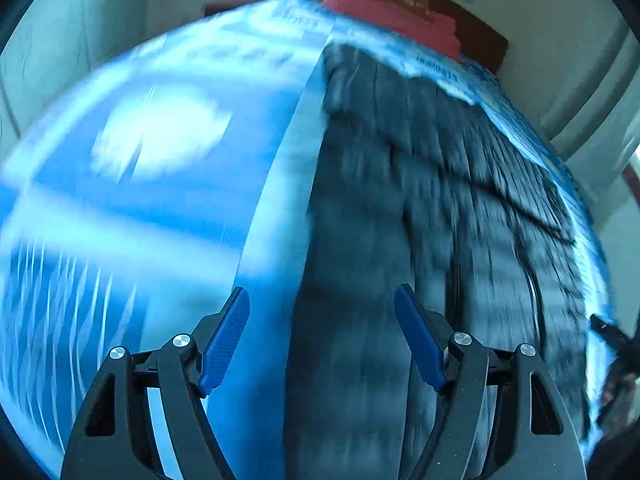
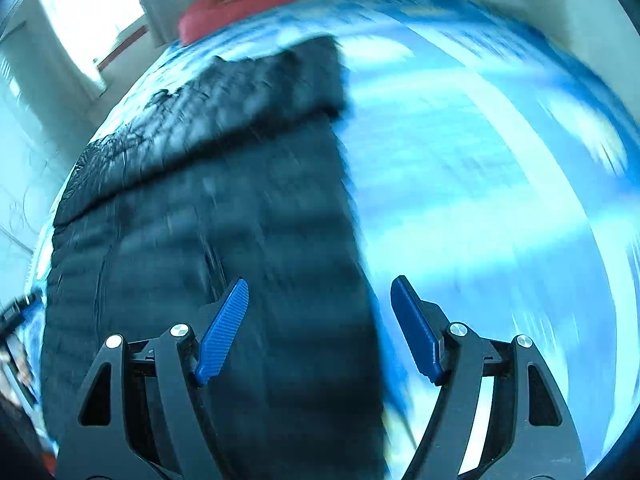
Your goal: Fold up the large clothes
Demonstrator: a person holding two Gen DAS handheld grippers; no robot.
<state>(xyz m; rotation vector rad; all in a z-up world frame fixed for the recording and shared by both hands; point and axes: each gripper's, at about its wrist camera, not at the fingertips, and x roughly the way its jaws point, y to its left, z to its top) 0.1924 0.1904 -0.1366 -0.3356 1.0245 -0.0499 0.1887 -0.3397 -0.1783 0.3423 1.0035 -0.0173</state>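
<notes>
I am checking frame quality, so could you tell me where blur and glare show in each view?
Left wrist: the dark jacket and blue bedspread are streaked, the fingers sharp. Right wrist: the same smear, plus a blown-out window.

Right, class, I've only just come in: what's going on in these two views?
A person holds a gripper in each hand over a dark quilted jacket lying on a bed with a blue patterned cover. The left gripper and the right gripper are both open and hold nothing. A red pillow lies at the bed's far end.
</notes>
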